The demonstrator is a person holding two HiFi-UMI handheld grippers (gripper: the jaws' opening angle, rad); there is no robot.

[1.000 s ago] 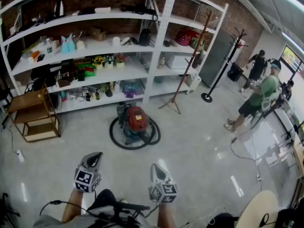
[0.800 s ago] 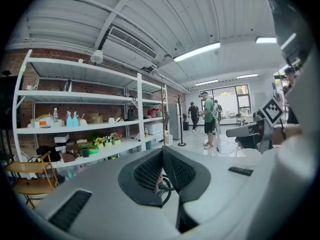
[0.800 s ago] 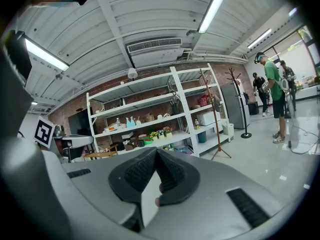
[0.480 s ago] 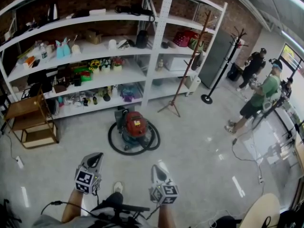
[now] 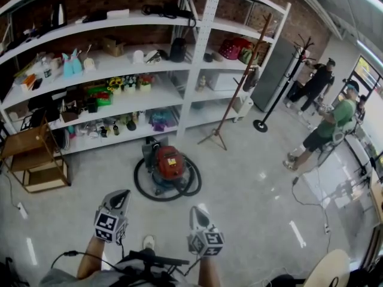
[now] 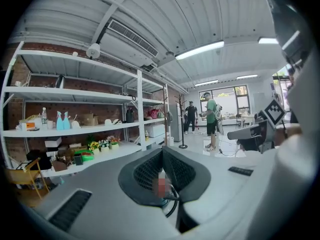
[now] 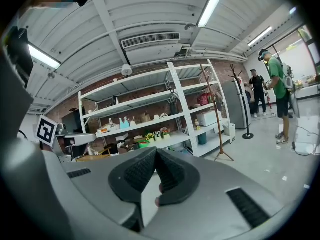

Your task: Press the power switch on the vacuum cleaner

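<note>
Vacuum cleaner (image 5: pixel 169 162) sits on the glossy grey floor (image 5: pixel 251 190), toward its far edge, just in front of the lowest shelf of the tall white rack (image 5: pixel 203 34). It is a squat canister with a red top, and its black hose (image 5: pixel 143 187) lies coiled in a ring on the floor around it.

Both tools are held low and close to the person's body, well apart from the vacuum cleaner, with bare floor between. The left gripper (image 5: pixel 121 194) points forward with its marker cube toward the person; seen from its own camera, the left gripper's (image 6: pixel 161 152) dark ribbed jaws are pressed together at the tips with nothing held. The right gripper (image 5: pixel 196 210) is beside it, a little nearer the person, and the right gripper's (image 7: pixel 155 152) jaws likewise meet at the tips, empty.

A small wooden shelf unit (image 5: pixel 33 151) stands by the floor's left edge near the rack. A wooden coat stand (image 5: pixel 239 70) leans up at the rack's right end, and a black coat stand (image 5: pixel 281 79) is beyond it. Over at the right edge, a person in a green top (image 5: pixel 332 121) and a person in black (image 5: pixel 317 79) are standing.
</note>
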